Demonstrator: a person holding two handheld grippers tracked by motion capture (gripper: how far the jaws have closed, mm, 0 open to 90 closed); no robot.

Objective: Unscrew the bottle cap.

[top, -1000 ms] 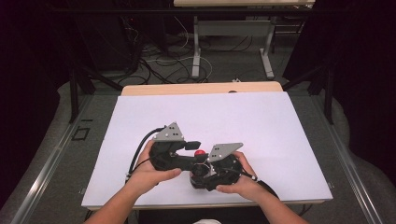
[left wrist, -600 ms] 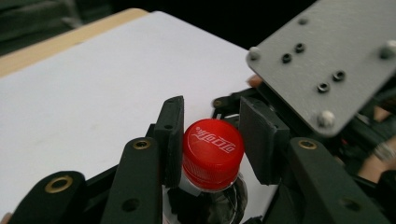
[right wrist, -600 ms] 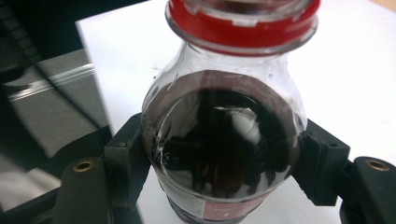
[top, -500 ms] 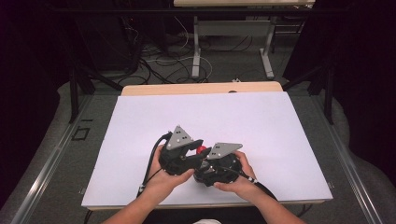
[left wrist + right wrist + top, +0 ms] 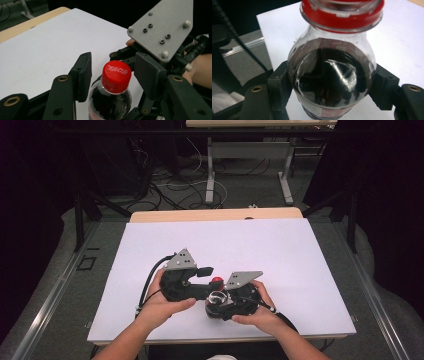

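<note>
White surface (image 5: 280,250) with a wooden far edge, cola bottle (image 5: 329,75) near its front edge, right tongs (image 5: 332,87) pinching it, left tongs (image 5: 112,77) spread beside the red cap (image 5: 116,75), just opening, cables (image 5: 170,185) on dark floor beyond

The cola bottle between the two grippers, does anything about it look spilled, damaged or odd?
Nothing stands out. The bottle is intact, its red cap is on, the white table looks dry. The right gripper clamps its shoulder.

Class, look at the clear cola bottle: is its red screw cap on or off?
On. The red screw cap sits on the neck of the clear plastic bottle of dark cola, between the left tongs' open pads.
</note>
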